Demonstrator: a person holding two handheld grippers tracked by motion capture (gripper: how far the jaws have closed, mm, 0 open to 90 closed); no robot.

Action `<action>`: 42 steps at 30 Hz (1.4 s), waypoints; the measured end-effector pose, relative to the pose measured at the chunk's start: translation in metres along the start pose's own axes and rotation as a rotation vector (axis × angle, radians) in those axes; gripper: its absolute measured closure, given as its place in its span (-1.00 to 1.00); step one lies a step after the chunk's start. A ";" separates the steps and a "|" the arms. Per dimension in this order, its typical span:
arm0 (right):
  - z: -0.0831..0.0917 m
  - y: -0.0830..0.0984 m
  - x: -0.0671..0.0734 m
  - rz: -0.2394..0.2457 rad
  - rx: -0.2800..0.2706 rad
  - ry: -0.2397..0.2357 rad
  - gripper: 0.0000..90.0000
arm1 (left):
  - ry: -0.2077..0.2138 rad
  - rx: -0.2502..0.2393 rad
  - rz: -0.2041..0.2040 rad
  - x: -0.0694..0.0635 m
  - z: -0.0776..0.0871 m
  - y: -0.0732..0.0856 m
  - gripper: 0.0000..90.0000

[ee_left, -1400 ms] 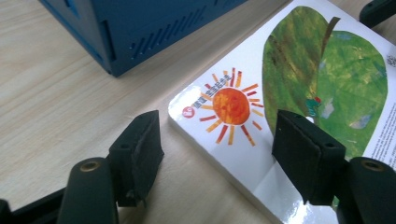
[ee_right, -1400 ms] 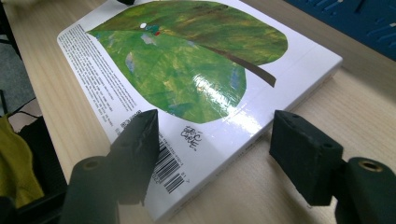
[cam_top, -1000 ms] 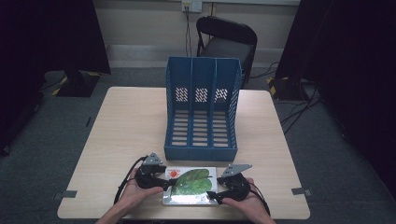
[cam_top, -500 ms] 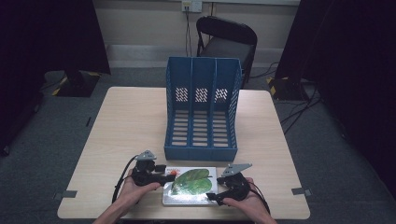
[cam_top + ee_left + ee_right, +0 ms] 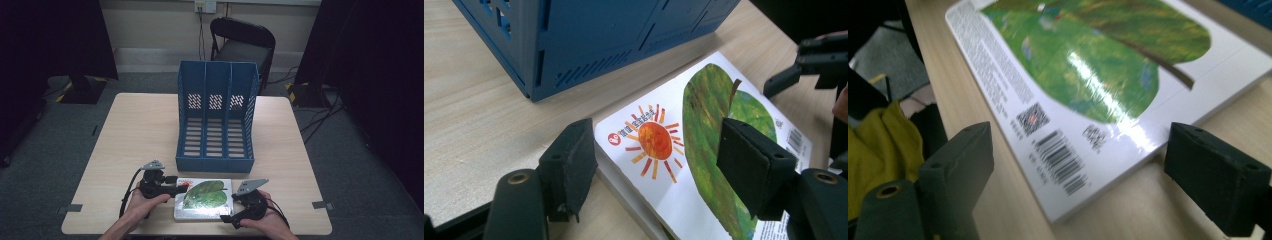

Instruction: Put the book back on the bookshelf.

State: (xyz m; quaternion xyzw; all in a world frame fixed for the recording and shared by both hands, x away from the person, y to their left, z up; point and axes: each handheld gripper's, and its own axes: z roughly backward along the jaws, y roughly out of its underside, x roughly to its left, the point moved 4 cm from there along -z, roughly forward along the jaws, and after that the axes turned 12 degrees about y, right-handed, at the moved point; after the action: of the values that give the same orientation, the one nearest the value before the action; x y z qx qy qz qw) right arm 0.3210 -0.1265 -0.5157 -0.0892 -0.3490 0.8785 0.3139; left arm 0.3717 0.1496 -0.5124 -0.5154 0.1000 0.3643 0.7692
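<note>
The left tool (image 5: 656, 175) straddles a book's (image 5: 704, 150) corner beside the blue file rack (image 5: 589, 40).

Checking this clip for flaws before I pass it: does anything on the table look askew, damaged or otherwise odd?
Nothing stands out. The book lies flat and undamaged on the table, roughly square to its near edge, in front of the upright blue file rack. The left gripper and right gripper flank it with open jaws.

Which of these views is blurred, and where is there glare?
Right gripper view: soft blur overall, with white glare streaks on the book's glossy green cover. Left gripper view: sharp, the sun print crisp. High view: dim room, dark edges, table evenly lit.
</note>
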 end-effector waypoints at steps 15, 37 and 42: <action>-0.002 0.004 0.007 0.081 0.001 0.071 -0.78 | 0.010 -0.006 0.053 0.003 0.000 0.002 -0.27; -0.011 0.003 0.007 0.093 0.017 0.116 -0.79 | -0.001 0.020 0.104 0.008 0.005 0.006 -0.17; -0.011 0.003 0.006 0.075 0.019 0.108 -0.79 | 0.012 -0.011 0.106 0.006 0.010 0.004 -0.12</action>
State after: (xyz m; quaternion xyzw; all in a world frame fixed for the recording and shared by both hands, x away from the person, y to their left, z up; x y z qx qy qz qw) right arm 0.3186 -0.1181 -0.5251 -0.1465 -0.3199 0.8868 0.2998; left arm 0.3716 0.1619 -0.5139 -0.5158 0.1298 0.4020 0.7453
